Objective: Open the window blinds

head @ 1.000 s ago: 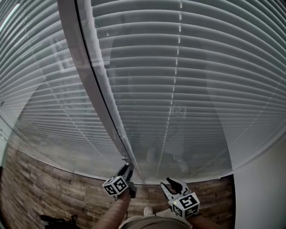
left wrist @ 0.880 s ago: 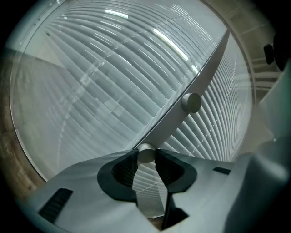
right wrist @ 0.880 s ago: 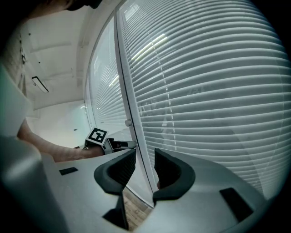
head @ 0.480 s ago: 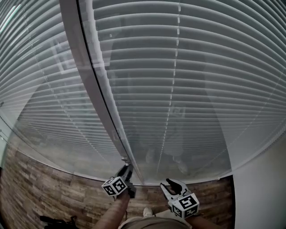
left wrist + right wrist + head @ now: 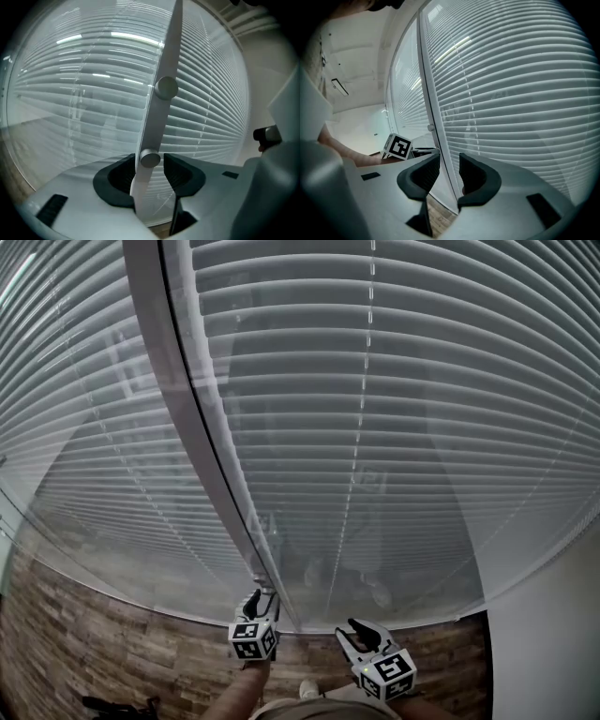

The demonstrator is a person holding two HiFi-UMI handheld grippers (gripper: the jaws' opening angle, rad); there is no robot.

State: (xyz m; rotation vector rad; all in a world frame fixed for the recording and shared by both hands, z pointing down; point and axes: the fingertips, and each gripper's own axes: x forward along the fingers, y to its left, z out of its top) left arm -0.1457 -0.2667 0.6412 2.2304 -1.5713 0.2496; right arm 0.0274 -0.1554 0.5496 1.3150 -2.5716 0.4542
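Note:
White slatted blinds hang shut behind glass on both sides of a grey upright frame post. Low on the post sits a small round knob, with a second knob higher up. My left gripper is at the foot of the post. Its jaws have just been opening and now stand open, the lower knob between them with a gap beside it. My right gripper hovers to the right near the glass. Its jaws stand a little apart and hold nothing.
A second blind panel fills the left side. Wood-plank floor runs below the window, and a white wall stands at the right. The left gripper's marker cube shows in the right gripper view.
The left gripper has rolled about its own axis, so its marker cube faces differently, and its jaws have opened off the knob. The right gripper has stayed put.

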